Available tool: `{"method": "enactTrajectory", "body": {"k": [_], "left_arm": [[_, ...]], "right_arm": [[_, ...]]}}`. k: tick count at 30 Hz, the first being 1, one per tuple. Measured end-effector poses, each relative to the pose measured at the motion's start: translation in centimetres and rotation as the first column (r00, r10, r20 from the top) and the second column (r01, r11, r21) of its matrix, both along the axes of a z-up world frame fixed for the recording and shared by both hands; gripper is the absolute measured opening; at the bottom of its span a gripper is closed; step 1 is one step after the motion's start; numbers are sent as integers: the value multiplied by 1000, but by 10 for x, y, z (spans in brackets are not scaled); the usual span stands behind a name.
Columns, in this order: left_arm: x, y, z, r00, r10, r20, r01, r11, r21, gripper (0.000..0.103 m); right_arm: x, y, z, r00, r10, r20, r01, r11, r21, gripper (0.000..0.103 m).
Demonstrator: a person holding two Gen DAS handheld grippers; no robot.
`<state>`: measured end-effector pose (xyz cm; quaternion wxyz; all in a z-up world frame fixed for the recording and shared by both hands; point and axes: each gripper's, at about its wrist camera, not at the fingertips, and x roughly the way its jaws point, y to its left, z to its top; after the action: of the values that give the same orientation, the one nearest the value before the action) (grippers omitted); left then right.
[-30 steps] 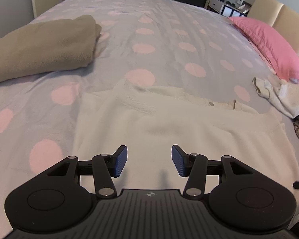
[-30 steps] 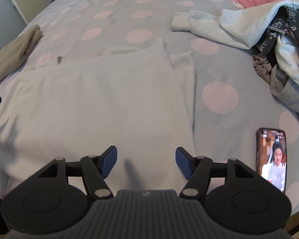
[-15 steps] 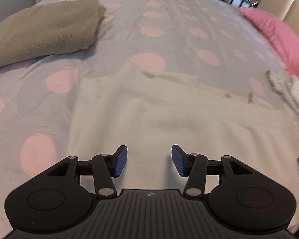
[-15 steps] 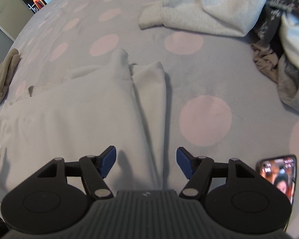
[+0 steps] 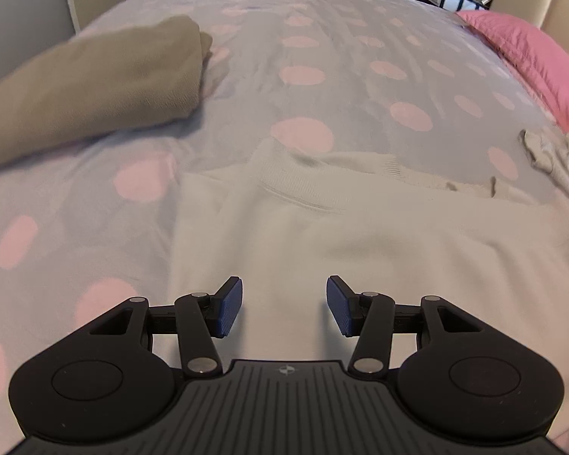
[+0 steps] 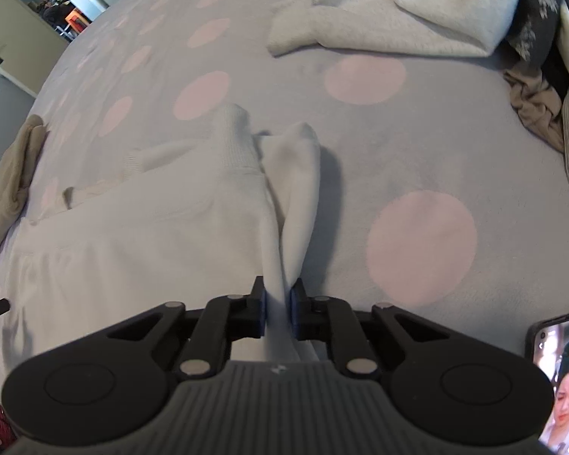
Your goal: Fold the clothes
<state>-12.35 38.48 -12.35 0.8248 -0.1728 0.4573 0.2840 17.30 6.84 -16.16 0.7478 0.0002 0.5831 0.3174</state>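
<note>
Garment: cream sweater (image 5: 360, 235) spread on the dotted bedspread (image 5: 322, 57), long axis left-right, ribbed band far.
Right gripper (image 6: 277, 305): clamped on its right edge, pulled into a ridge.
Left gripper (image 5: 283, 303): spread apart above the cloth.
Right view only: phone (image 6: 557, 379), near right.

phone (image 6: 561, 383) cropped by the right wrist frame's corner, tan folded garment (image 5: 91, 87) pretty blurry and chopped at the left edge, white sweater (image 6: 151, 242) hem tucked out of sight behind the right gripper (image 6: 277, 309)
</note>
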Motion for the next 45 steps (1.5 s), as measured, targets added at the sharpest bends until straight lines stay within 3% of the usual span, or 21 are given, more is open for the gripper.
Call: {"method": "enactTrajectory", "body": {"k": [4,8,11,17,21,28,36,43,45], "left_arm": [[-11,5,4,1000,19,-2,-19,1000,23,47],[-21,11,12,998,36,50,-35,999,-5,47],[-26,11,20,997,22,69,-24,1000,16,47],[-34,10,29,1000,11,23,-13,996,87,43],[-47,17,37,998,30,56,-34,996,76,43],[-69,36,48,991,92,97,-100,992,80,43],[-85,54,45,986,145,85,-151,987,63,43],[-89,58,44,986,149,80,-154,986,68,43],[-89,58,43,986,148,74,-153,986,70,43]], "right_arm": [[-5,13,38,997,22,-68,-20,999,25,13],[-21,41,85,993,90,-72,-87,996,35,13],[-38,64,115,988,139,-68,-136,989,57,13],[-81,126,153,971,233,-60,-225,967,118,13],[-109,173,165,950,308,-61,-293,940,177,13],[-153,264,159,925,373,-79,-351,914,203,13],[-192,342,99,924,354,-145,-332,930,160,13],[-224,375,47,895,396,-207,-383,918,100,14],[-227,380,40,898,392,-199,-382,920,87,19]]}}
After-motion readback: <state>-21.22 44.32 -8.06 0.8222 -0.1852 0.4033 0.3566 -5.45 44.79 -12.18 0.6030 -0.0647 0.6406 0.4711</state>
